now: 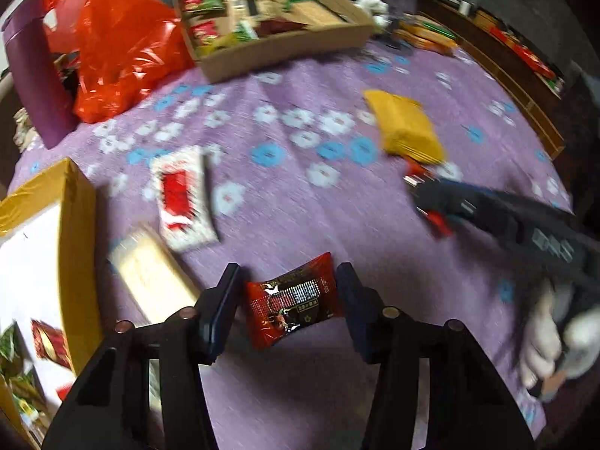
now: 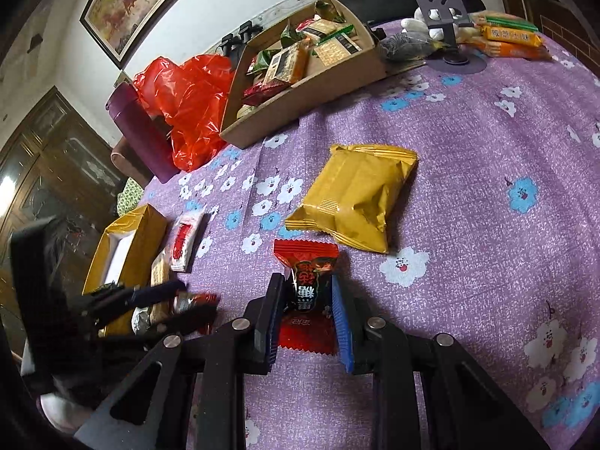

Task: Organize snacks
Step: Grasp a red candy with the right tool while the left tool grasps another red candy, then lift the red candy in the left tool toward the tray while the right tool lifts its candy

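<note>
My left gripper (image 1: 287,296) holds a red and black candy packet (image 1: 292,305) between its fingers, above the purple flowered cloth (image 1: 300,202). My right gripper (image 2: 305,300) is shut on a red candy packet (image 2: 305,262) standing upright between the pads. A gold snack bag (image 2: 356,195) lies just beyond the right gripper; it also shows in the left wrist view (image 1: 408,127). A white and red packet (image 1: 183,198) and a pale biscuit pack (image 1: 150,273) lie at the left. The right gripper (image 1: 427,195) shows in the left view.
A gold-edged box (image 1: 75,225) with snacks stands at the left. A cardboard tray (image 2: 307,97) full of snacks stands at the back. A red plastic bag (image 2: 191,101) and a purple cylinder (image 2: 142,131) stand beside it. Orange packs (image 2: 510,41) and a phone stand (image 2: 446,11) are at the far right.
</note>
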A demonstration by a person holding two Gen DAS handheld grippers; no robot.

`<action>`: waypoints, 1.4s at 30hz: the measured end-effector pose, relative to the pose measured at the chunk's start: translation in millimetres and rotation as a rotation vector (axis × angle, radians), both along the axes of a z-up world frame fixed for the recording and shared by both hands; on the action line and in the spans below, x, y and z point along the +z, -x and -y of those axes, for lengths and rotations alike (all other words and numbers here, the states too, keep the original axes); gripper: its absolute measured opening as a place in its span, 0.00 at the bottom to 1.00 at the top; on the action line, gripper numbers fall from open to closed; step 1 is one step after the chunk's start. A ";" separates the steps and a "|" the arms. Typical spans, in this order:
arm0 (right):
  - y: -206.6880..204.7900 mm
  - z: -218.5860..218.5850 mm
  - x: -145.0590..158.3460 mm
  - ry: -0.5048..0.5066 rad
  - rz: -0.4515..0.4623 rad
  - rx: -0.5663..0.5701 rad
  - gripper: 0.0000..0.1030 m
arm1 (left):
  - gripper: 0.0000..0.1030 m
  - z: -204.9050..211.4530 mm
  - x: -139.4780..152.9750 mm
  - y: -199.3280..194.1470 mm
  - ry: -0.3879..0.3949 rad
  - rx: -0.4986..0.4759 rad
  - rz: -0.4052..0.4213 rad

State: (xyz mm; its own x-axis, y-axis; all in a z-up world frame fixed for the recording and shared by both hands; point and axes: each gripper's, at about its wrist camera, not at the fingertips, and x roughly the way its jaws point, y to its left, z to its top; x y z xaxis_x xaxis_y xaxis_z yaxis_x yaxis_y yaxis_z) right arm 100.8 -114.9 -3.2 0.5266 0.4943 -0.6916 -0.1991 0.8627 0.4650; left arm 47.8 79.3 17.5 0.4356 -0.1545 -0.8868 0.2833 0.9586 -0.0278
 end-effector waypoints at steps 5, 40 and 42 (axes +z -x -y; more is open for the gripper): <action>1.6 0.5 0.0 0.004 0.001 0.001 0.26 | 0.49 14.5 1.5 30.8 -0.013 -0.028 0.028; 25.7 -27.8 20.9 0.173 0.123 0.059 0.01 | 0.12 -4.2 28.9 107.8 0.155 0.157 0.197; 27.1 -27.0 24.1 0.151 0.135 0.060 0.01 | 0.12 -14.0 31.4 112.4 0.179 0.182 0.205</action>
